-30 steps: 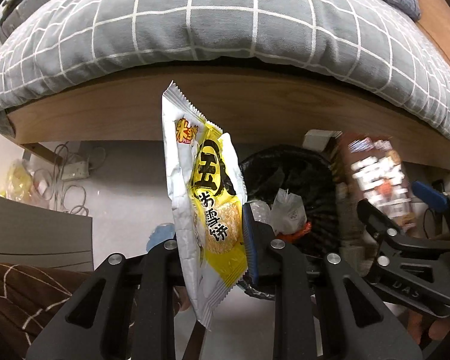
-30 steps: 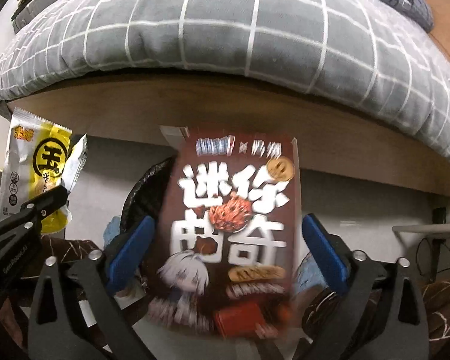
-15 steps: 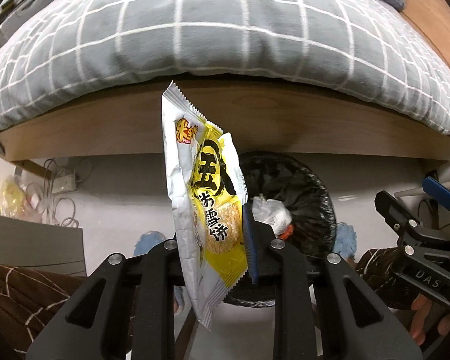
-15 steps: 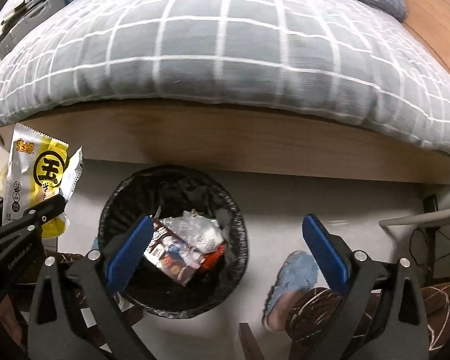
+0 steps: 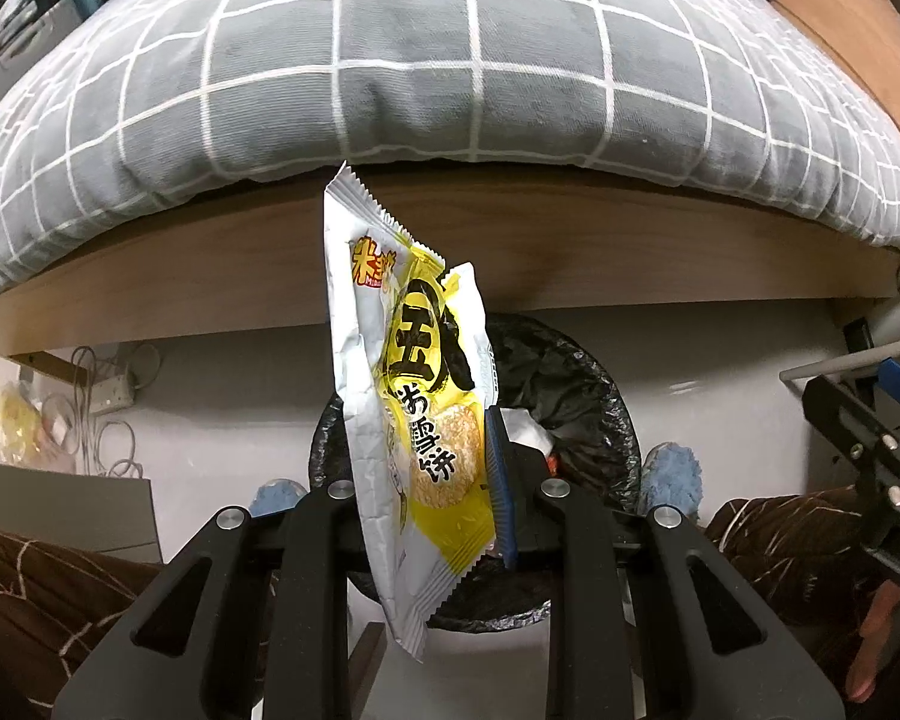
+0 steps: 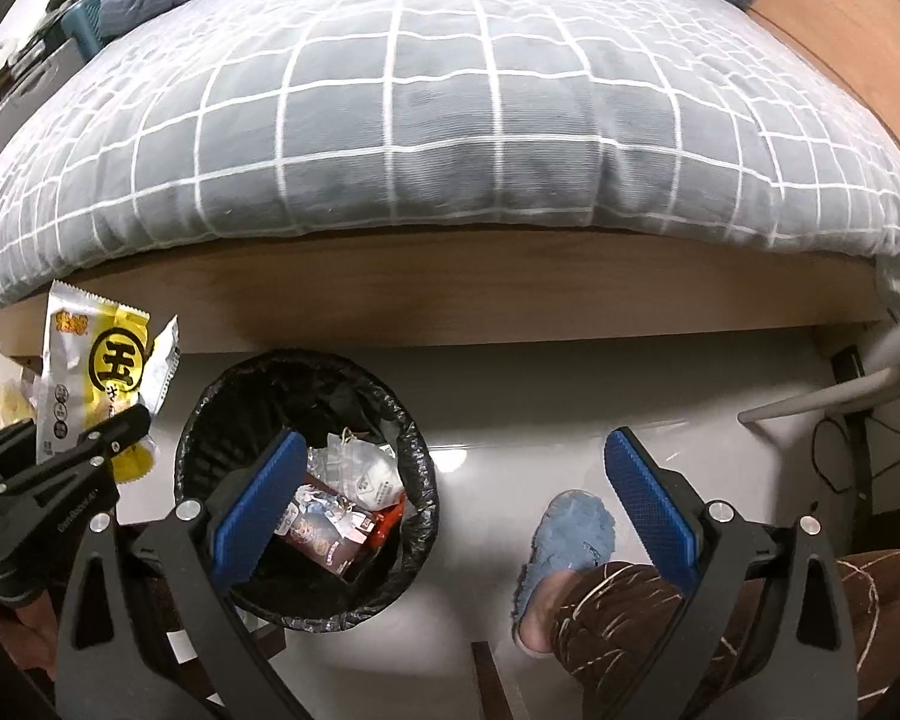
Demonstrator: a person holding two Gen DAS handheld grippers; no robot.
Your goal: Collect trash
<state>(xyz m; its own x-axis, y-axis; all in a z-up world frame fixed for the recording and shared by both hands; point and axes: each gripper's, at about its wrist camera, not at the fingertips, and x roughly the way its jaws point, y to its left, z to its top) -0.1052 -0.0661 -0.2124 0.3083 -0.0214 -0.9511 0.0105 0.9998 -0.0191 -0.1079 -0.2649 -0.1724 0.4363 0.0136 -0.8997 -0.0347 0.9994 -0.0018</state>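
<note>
DONE: brown snack box (image 6: 324,540) lies in trash bin (image 6: 417,462) among wrappers | right gripper (image 6: 456,504) spread, empty | LEFT: left gripper (image 5: 432,474) pinching yellow rice-cracker packet (image 5: 417,396) above bin, not yet released | judged nearly complete

One yellow snack wrapper (image 5: 426,420), one black bin (image 6: 306,480), two slippers (image 6: 564,552), two grippers (image 6: 456,498).

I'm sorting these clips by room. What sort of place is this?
Most likely a bedroom: a grey quilt with white grid lines lies over a wooden bed frame, with a black-lined round trash bin and a blue fluffy slipper on the pale floor.
</note>
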